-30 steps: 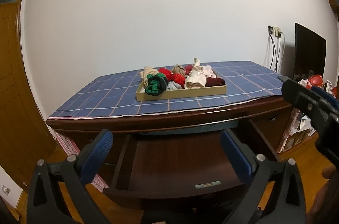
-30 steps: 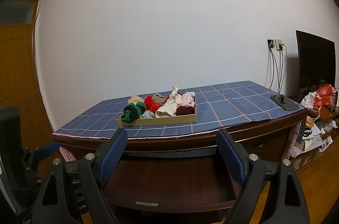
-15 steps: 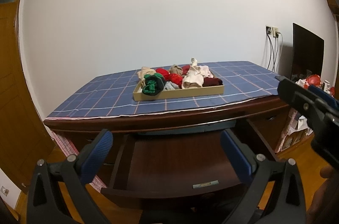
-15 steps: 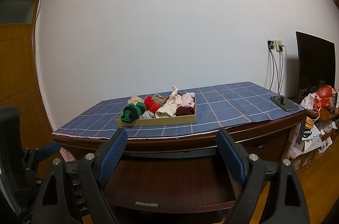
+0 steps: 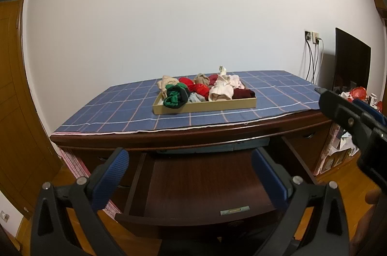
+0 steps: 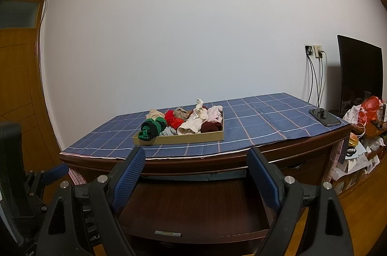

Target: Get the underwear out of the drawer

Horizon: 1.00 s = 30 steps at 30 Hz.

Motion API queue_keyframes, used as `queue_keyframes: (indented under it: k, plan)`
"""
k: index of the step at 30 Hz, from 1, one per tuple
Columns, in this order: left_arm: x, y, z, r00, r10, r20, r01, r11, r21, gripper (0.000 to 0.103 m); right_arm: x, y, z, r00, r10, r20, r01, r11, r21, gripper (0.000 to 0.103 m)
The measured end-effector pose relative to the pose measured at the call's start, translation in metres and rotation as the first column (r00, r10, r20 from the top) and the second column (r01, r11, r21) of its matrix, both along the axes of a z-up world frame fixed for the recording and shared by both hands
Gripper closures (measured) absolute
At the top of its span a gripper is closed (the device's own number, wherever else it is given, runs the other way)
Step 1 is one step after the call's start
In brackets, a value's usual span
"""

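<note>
Left wrist view: rolled multicoloured underwear [image 5: 205,92] fills a shallow tray [image 5: 217,106].

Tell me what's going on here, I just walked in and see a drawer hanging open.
A person holds a gripper in each hand, facing a wooden desk. The left gripper and right gripper are both open and hold nothing. The drawer is pulled out and what shows of it looks bare. A shallow tray of bundled underwear sits on the blue checked cloth on the desk top. Neither gripper touches it.
</note>
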State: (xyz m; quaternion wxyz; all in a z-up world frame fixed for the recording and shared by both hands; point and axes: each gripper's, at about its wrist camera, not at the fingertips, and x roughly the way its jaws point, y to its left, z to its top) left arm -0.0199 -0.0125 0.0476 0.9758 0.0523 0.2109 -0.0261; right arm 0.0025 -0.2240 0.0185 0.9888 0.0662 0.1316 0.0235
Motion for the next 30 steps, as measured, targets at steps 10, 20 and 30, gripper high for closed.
queue_keyframes:
  k: [10, 20, 30]
  plan:
    - [-0.0007, -0.0003, -0.0002, 1.000, 0.004, -0.002, -0.004, 1.000, -0.001, 0.000, -0.0001, 0.0004, -0.0001, 1.000, -0.001, -0.001, 0.001, 1.000, 0.000, 0.015]
    - [-0.0016, -0.0008, 0.0006, 1.000, 0.004, -0.001, -0.004, 1.000, -0.007, 0.000, -0.0001, 0.0003, -0.0001, 1.000, 0.000, -0.001, 0.000, 1.000, 0.000, 0.015]
    - [0.0007, -0.0019, 0.0004, 1.000, 0.019, -0.016, -0.019, 1.000, -0.017, 0.000, 0.0001, 0.0006, -0.0002, 1.000, -0.005, -0.002, 0.005, 1.000, 0.000, 0.015]
